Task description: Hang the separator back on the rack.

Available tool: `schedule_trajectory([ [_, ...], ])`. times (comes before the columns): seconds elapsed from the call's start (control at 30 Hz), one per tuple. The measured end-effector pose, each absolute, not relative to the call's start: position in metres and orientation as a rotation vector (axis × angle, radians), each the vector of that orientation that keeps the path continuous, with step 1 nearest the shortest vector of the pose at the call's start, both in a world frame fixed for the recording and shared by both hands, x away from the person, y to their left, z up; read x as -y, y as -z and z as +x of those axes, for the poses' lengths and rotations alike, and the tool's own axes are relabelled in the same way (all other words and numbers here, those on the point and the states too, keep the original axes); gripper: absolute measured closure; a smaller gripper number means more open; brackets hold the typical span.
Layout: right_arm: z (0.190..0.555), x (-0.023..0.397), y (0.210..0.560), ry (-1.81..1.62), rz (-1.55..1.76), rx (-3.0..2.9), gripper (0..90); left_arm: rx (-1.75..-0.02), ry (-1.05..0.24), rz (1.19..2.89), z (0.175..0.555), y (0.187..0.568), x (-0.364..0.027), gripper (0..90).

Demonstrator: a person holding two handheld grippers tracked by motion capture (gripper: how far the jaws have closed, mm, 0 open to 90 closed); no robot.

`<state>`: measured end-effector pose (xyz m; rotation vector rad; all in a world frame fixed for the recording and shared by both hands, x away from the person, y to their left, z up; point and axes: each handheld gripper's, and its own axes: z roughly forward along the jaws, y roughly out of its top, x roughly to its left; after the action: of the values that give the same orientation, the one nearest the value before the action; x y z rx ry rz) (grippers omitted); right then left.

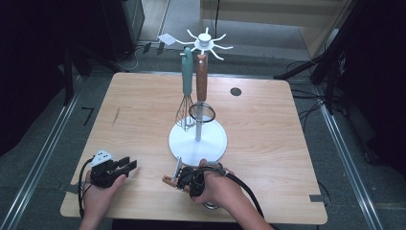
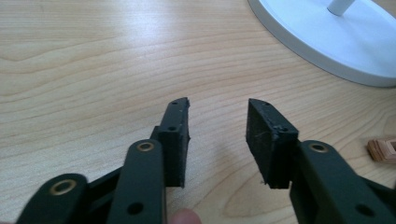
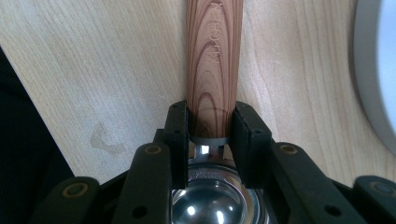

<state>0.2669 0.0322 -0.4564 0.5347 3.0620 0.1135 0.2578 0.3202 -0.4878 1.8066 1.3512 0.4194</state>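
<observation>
A utensil with a striped wooden handle (image 3: 215, 46) and a shiny metal bowl (image 3: 212, 200) lies on the table near the front edge. My right gripper (image 3: 211, 112) is shut on the handle just above the metal neck, with one pad against each side. In the high view the right gripper (image 1: 178, 178) points left, and the handle's end (image 1: 167, 180) sticks out past it. My left gripper (image 1: 128, 165) rests at the front left. It is open, with bare table between its jaws (image 2: 218, 112).
A white hook stand (image 1: 213, 139) stands mid-table, close behind my right hand. From it hang a teal-handled whisk (image 1: 186, 76) and a wood-handled wire strainer (image 1: 201, 79). The stand's base rim (image 2: 327, 37) lies ahead-right of the left jaws. A dark round hole (image 1: 235, 91) is at the back right.
</observation>
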Motion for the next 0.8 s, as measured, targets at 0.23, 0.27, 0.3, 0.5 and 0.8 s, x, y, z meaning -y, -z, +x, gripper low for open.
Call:
schedule_trajectory([
  [0.23, 0.274, -0.021, 0.454, -0.216, 0.65, -3.038, 71.2, -1.431, -0.468, 1.755, 0.258, 0.486, -0.325, 36.9],
  [0.27, 0.276, -0.017, 0.451, -0.237, 0.67, -3.037, 71.2, -1.439, -0.464, 1.746, 0.258, 0.486, -0.326, 35.6],
  [0.3, 0.278, -0.013, 0.449, -0.271, 0.678, -3.035, 71.2, -1.444, -0.465, 1.742, 0.258, 0.486, -0.327, 34.4],
  [0.5, 0.287, 0.01, 0.433, -0.338, 0.806, -2.988, 71.2, -1.457, -0.47, 1.741, 0.259, 0.486, -0.326, 30.1],
  [0.8, 0.3, 0.037, 0.435, -0.31, 0.899, -2.949, 71.2, -1.503, -0.496, 1.726, 0.259, 0.486, -0.327, 16.6],
])
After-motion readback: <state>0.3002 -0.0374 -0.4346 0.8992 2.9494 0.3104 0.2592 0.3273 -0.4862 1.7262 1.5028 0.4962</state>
